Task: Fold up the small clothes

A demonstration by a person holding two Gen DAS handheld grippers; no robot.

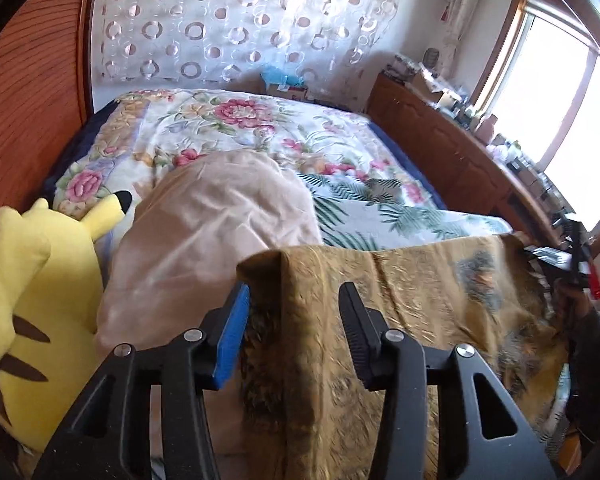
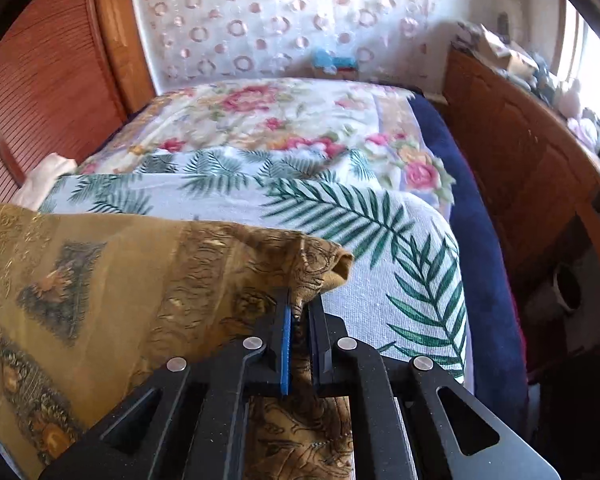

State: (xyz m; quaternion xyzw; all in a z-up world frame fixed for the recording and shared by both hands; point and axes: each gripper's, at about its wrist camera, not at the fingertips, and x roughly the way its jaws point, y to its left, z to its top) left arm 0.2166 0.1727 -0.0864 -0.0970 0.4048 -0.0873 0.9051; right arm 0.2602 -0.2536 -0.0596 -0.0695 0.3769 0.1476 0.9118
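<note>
Cloth feel: the golden-brown garment looks light, thin and limp — it drapes and should slide unless pinched at a corner or hem.
Look: ochre, dark paisley patches, gold print.
Where: stretched between both grippers above the bed.
Right gripper: clamped tight on its corner.
Left gripper: jaws apart — fabric edge lies between, not pinched.

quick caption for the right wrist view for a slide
Right gripper, jaws shut on a corner of the gold patterned cloth, above the palm-leaf fabric.
</note>
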